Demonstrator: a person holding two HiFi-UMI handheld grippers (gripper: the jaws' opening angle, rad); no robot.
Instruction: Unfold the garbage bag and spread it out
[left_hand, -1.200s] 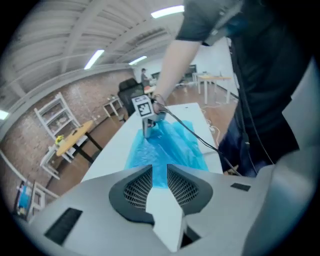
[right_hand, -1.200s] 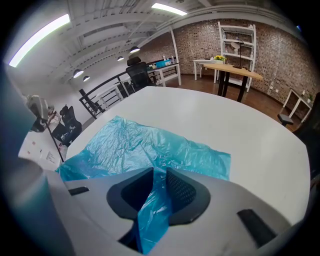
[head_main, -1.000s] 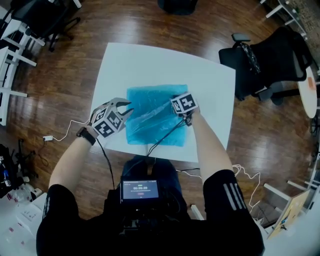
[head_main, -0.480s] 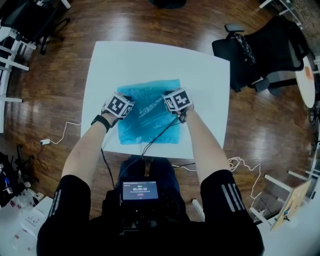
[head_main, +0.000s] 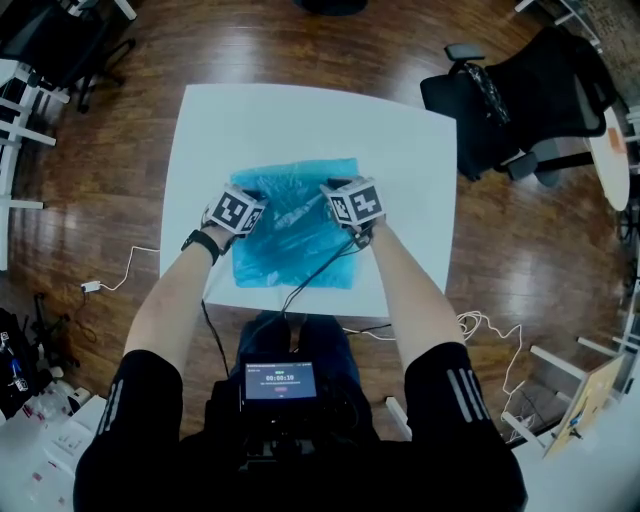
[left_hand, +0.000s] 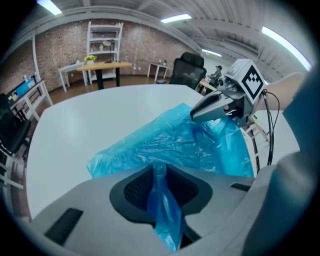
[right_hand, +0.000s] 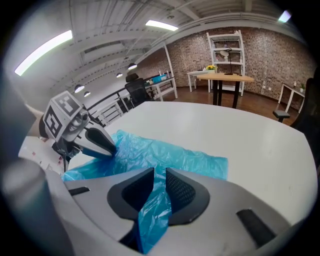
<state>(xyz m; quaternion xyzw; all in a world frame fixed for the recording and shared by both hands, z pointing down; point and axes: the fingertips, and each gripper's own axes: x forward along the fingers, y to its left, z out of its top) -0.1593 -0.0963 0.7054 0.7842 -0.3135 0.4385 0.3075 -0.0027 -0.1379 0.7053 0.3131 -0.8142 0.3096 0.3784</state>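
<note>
Gripper views alone show left gripper (left_hand: 159, 167) fingers pinching the crinkled blue garbage bag (left_hand: 172, 142), right gripper (right_hand: 159, 174) fingers closing on it.

The garbage bag (head_main: 295, 240) is thin blue plastic film, half see-through, crinkled, with glossy glints along its folds; the table (head_main: 410, 140) under it is white, smooth and matt with a faint sheen; the floor (head_main: 520, 270) is dark wooden boards, polished to a shine; the left gripper (left_hand: 160, 177) has a grey matt plastic shell and black pads (left_hand: 136, 190) with a fine gridded roughness; the office chair (head_main: 540, 110) looks matt black, cloth or mesh; the far wall (right_hand: 260, 45) is rough bare brick.
</note>
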